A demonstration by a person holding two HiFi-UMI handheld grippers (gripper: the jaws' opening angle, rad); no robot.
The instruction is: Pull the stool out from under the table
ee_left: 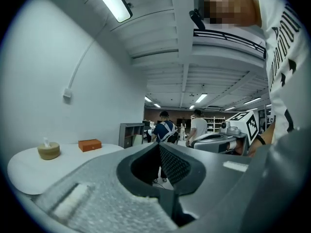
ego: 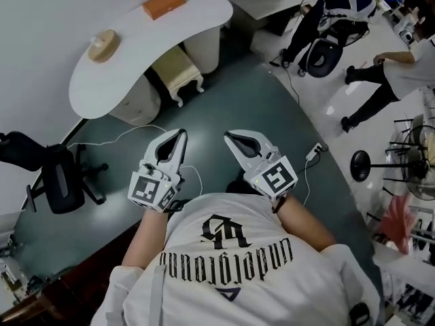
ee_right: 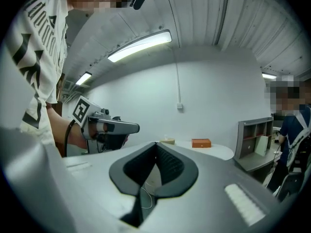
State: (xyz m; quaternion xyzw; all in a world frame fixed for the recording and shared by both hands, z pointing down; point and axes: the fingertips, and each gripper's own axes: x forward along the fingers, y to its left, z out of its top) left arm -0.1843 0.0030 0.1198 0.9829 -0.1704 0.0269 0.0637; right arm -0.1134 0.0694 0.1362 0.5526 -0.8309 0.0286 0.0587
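Observation:
A cream stool with curved legs stands tucked under the white curved table, only its near half showing in the head view. Both grippers are held side by side in front of the person's chest, well short of the table. My left gripper is shut with nothing between its jaws, and my right gripper is shut and empty too. In the left gripper view the jaw tips meet, with the table at the left. The right gripper view shows closed tips and the table far off.
On the table lie an orange box and a round tan tissue holder. A black office chair stands at the left. A white cable runs over the green floor, with a power strip at the right. People stand at the far right.

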